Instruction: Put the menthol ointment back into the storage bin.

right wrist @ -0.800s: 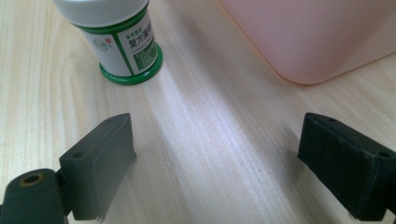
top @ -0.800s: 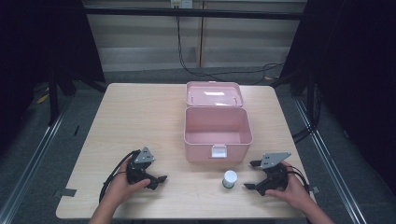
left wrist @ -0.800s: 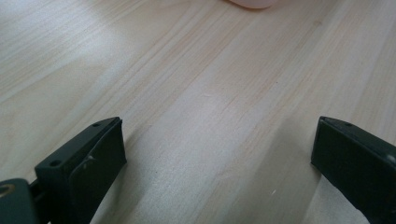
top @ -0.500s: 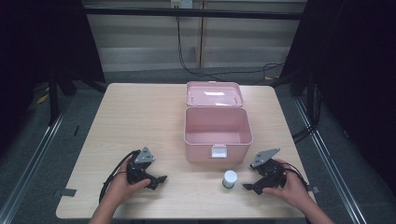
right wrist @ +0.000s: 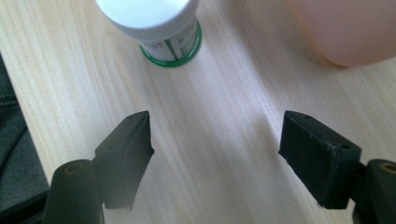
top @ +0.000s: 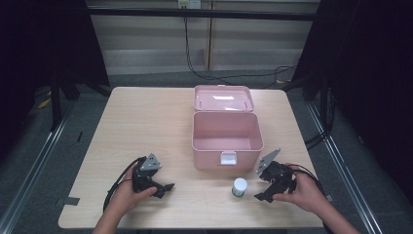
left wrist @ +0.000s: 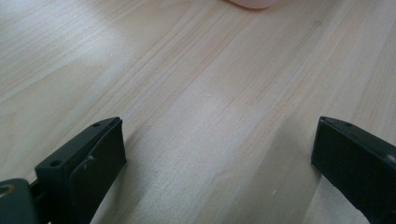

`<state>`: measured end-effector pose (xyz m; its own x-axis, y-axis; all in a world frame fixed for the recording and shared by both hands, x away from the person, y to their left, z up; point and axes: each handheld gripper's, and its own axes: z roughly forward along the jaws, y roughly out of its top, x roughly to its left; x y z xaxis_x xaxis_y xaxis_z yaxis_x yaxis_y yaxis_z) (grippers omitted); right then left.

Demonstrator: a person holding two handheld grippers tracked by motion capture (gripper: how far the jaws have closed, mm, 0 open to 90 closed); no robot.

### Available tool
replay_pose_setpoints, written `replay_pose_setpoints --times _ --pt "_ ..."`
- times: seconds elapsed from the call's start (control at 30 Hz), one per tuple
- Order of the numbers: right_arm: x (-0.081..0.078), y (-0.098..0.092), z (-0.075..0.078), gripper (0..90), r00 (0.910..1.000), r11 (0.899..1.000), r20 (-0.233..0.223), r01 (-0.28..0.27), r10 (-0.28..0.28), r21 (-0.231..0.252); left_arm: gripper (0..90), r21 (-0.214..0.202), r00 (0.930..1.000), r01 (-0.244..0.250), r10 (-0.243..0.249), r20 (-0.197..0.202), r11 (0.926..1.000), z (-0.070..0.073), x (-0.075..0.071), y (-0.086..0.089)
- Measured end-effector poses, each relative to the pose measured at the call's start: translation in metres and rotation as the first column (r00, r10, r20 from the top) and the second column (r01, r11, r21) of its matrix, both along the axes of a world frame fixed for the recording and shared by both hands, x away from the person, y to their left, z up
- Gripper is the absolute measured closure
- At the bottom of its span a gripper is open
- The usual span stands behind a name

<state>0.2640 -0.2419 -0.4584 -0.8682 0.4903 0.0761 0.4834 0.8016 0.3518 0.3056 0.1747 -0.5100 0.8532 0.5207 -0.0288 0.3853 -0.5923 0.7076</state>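
A pink box (top: 209,155) stands open at the table's middle, its lid (top: 223,99) laid back. In front of its right corner a small white-capped bottle (top: 239,186) stands upright on a green base. My right gripper (top: 261,188) lies just right of the bottle, open, held by a hand. In the right gripper view the bottle (right wrist: 159,23) is ahead and to the left of the open right gripper (right wrist: 217,149), apart from both pads. My left gripper (top: 163,189) rests at the front left, open over bare wood, as the left gripper view (left wrist: 219,154) shows.
The box's corner (right wrist: 345,32) sits close ahead to the right in the right gripper view. The table's front edge (top: 195,227) runs just behind both hands. Cables trail from each gripper. Bare wood (top: 141,126) spreads left of the box.
My right gripper has shifted a little to the left, closer to the bottle. The left gripper, the box and the bottle have stayed put.
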Motion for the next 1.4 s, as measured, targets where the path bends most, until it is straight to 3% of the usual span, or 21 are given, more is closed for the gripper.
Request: replay_pose_setpoints --times 0.23,0.43,0.57,0.67,1.1,1.4 --pt "0.006 0.018 0.011 27.2 0.9986 0.998 -0.051 -0.017 0.015 -0.057 2.3 0.001 1.0 0.0 0.0 -0.001 1.0 0.0 0.0 0.0" --pt "0.008 0.03 0.016 28.9 0.9976 0.996 -0.05 -0.052 0.048 -0.077 2.4 0.001 1.0 0.0 0.0 -0.001 1.0 0.0 0.0 0.0" --pt "0.009 0.038 0.016 29.6 0.9951 0.994 -0.072 -0.073 0.068 -0.081 2.4 0.0 1.0 0.0 0.0 0.0 1.0 0.0 0.0 0.0" --pt "0.01 0.043 0.017 29.8 0.9942 0.99 -0.069 -0.09 0.082 -0.11 2.4 0.001 1.0 0.0 0.0 0.0 1.0 0.0 0.0 0.0" --pt "0.014 0.055 0.027 33.8 0.9889 0.984 -0.086 -0.131 0.121 -0.122 2.4 0.001 1.0 0.0 0.0 -0.001 1.0 0.0 0.0 0.0" --pt "0.015 0.065 0.026 37.7 0.9843 0.978 -0.097 -0.16 0.148 -0.134 2.4 0.002 1.0 0.001 -0.001 -0.001 1.0 0.0 0.0 0.0"
